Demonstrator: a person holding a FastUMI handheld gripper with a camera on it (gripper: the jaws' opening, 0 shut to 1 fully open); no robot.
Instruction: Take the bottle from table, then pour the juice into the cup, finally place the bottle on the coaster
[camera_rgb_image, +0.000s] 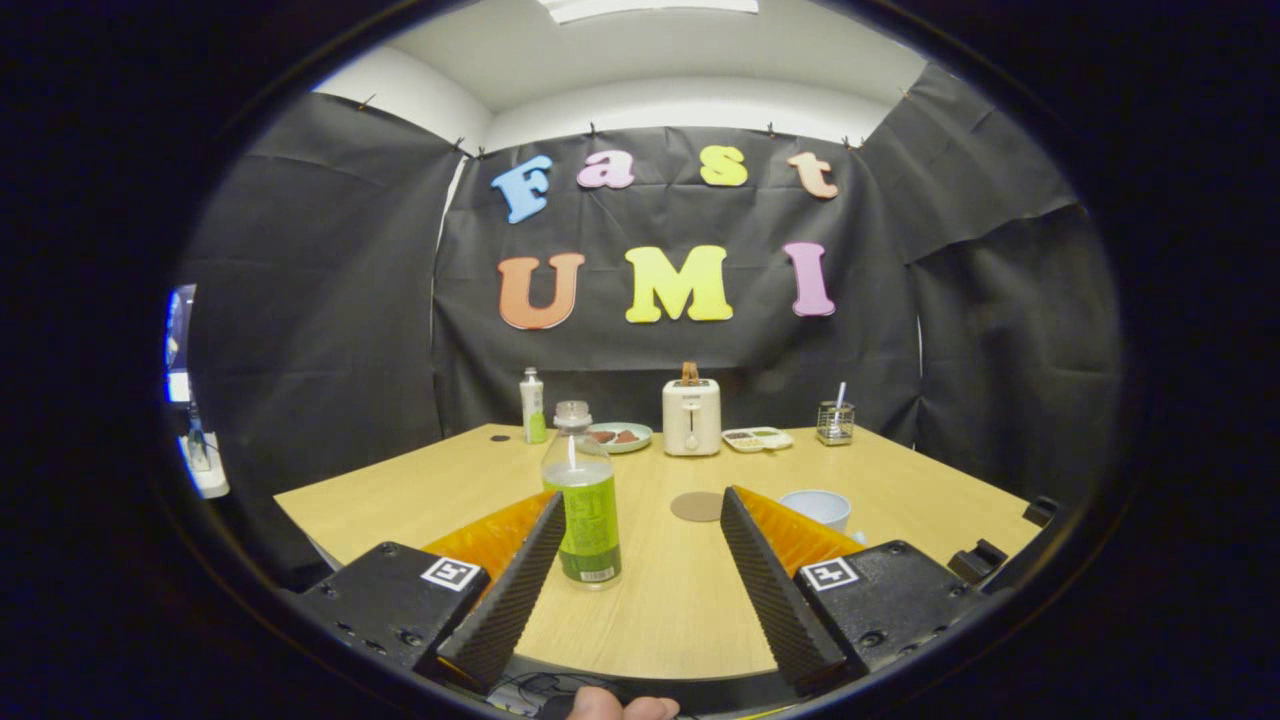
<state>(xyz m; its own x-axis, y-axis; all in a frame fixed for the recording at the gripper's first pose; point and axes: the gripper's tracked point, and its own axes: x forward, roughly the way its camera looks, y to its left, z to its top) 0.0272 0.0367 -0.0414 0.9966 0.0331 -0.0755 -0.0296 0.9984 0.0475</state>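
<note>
A clear bottle (583, 496) with a green label and green juice stands upright on the wooden table (420, 490), right beside my left finger's tip and not touched by the right one. My gripper (640, 498) is open, its fingers spread wide above the near part of the table. A round brown coaster (697, 506) lies flat just beyond the gap between the fingers. A pale blue cup (818, 507) stands behind the right finger, partly hidden by it.
Along the table's back edge stand a small white and green bottle (533, 405), a plate with food (619, 436), a white toaster (691, 417), a small tray (758, 439) and a mesh holder (835, 422). A fingertip (620, 707) shows below the gripper.
</note>
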